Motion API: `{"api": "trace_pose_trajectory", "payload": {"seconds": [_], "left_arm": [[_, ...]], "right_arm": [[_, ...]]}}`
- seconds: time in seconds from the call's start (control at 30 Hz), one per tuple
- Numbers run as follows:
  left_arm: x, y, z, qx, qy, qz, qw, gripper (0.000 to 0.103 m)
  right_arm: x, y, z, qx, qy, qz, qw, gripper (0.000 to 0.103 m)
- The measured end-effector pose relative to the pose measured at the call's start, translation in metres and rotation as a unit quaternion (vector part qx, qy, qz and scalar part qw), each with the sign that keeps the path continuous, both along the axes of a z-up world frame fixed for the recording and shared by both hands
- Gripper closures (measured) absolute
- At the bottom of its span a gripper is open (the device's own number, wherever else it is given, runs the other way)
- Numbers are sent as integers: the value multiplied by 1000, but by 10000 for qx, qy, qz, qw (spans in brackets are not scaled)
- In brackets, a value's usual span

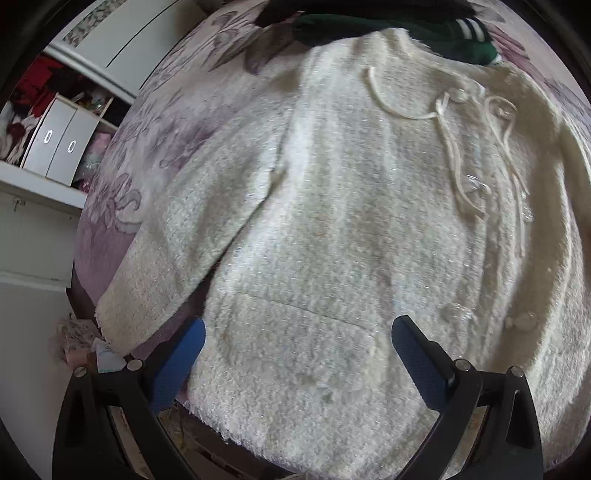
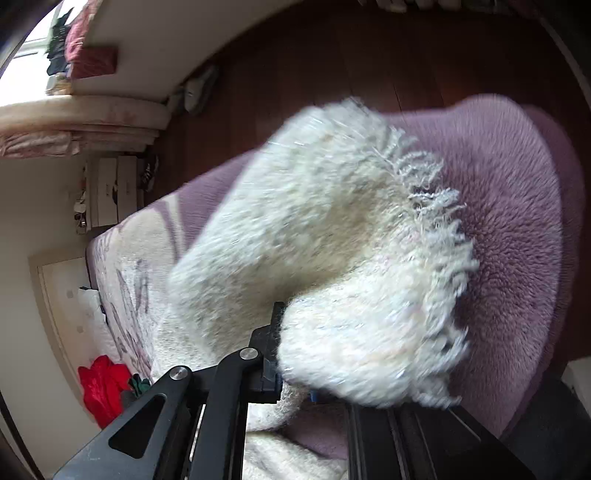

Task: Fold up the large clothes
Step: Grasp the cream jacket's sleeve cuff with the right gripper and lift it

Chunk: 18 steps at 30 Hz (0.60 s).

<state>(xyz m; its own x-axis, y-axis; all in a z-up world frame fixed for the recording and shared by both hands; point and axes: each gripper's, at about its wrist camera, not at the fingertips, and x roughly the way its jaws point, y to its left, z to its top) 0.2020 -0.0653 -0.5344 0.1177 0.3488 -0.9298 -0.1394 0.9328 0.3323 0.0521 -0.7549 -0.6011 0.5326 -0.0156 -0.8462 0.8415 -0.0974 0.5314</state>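
**Right gripper pinches the fringed cuff; left still wide over the hem**

I have a purple floral bedspread (image 1: 155, 122) carrying the work, and the cream fuzzy jacket (image 1: 332, 206) lies front up across it, hem toward the near edge of the bed, collar toward the far side, where a dark green garment (image 1: 436, 33) touches it. My left gripper (image 1: 297, 354) hovers above the near hem with its blue pads spread wide, gripping nothing. My right gripper (image 2: 295, 369) is closed on the jacket's fringed sleeve end (image 2: 362, 258), which bunches up over the jaws near the bed's edge.

To do this fold well, I judge I should carry the sleeve inward across the chest, keeping the cloth taut and low, and let the left pads pin the hem so the body does not drag. The loose cords (image 1: 454, 155) and clear buttons could snag, so the sleeve should land flat over them.

The right pads are buried under the fuzz; motion blur softens the fringe. The jacket's right side runs off the left camera's frame.
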Motion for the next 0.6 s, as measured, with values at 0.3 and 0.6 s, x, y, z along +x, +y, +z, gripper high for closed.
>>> {"api": "trace_pose_trajectory", "payload": {"seconds": [0.3,0.6], "left_arm": [[-10,70,11,91,-195,471,9987,0],[-36,150,16,356,-256,791,9959,0]], "right_arm": [[154,110,155,-2434,595,2715,9292,96],[304,455,113,-3891,860,6951,5984,96]]}}
